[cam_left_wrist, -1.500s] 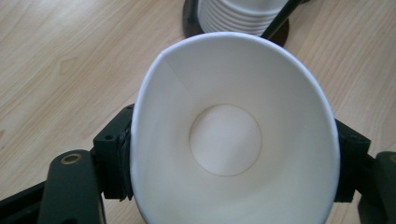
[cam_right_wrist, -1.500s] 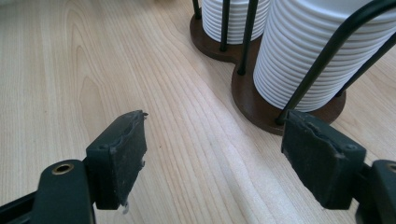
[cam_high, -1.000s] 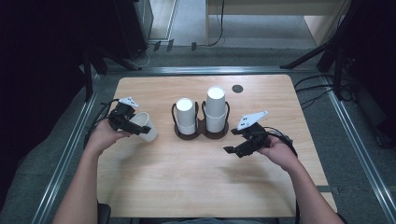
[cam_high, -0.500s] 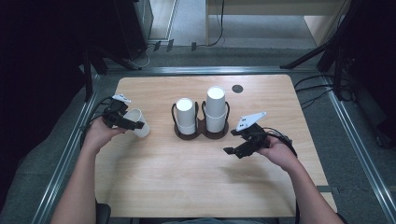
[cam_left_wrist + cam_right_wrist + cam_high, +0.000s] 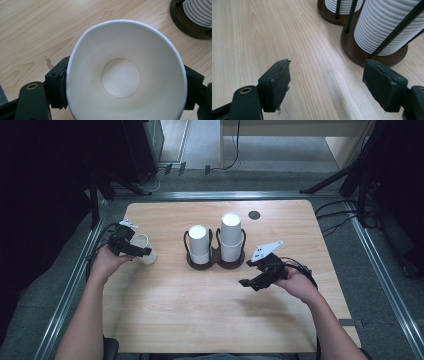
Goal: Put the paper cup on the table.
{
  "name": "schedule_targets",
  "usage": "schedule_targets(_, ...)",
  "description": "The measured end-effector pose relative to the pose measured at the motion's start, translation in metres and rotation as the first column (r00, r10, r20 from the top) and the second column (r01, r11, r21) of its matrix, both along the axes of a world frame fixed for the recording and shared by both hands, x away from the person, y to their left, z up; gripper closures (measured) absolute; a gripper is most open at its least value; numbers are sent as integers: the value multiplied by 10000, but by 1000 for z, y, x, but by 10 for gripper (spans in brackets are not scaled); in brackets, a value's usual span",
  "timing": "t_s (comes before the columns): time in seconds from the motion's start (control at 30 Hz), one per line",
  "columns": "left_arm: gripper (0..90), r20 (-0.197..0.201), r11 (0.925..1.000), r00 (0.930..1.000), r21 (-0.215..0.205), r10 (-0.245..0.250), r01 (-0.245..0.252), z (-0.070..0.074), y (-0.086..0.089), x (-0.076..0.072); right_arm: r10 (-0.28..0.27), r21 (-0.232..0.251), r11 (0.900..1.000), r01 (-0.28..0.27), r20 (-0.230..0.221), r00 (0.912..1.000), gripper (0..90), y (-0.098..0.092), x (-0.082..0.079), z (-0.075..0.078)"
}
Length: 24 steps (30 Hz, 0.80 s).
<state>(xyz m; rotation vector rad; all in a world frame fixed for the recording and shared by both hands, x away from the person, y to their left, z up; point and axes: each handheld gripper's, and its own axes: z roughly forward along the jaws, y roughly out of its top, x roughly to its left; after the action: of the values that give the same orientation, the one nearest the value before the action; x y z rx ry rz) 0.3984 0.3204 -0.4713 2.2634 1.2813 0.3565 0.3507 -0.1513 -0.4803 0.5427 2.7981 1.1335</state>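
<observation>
Left of the two-post cup holder (image 5: pixel 216 262), the left gripper (image 5: pixel 131 251) pinches a paper cup (image 5: pixel 126 72) across its wall (mouth facing the gripper's camera, base pointing toward the holder), while the right gripper (image 5: pixel 255 282) hovers spread, empty, just right of it.

Between your left tongs (image 5: pixel 125 100), which are matt black, sits a plain white paper cup (image 5: pixel 125 72), white inside too, with one faint seam line down its wall. Under it the counter (image 5: pixel 175 320) is pale wood with a light brown grain and a small dark fleck. Just ahead of your right tongs (image 5: pixel 327 85), also black with chipped pads, two white ribbed cup stacks (image 5: pixel 384 27) stand in a dark brown holder (image 5: pixel 352 47) with thin black rods.
</observation>
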Motion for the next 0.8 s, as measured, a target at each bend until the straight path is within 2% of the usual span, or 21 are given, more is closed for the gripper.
schedule_targets(0.1, 180, -222, 9999, 9997, -135, 75, -78, -1, 1, 1, -13, 4, 10000, 13, 2, 10000, 223, 0, 0, 0)
schedule_targets(0.5, 176, -226, 9999, 9997, -86, 86, -88, -6, 0, 1, 8, -117, 9999, -8, 21, 10000, 223, 1, -1, -1)
schedule_targets(0.63, 175, -53, 10000, 10000, -14, 77, -77, -7, 0, 1, 50, -129, 9999, -49, 57, 10000, 223, 1, -1, -1)
schedule_targets(0.8, 165, -130, 9998, 9999, -165, 94, -96, -9, 1, 1, 57, -200, 9998, -56, 51, 10000, 223, 2, -1, -2)
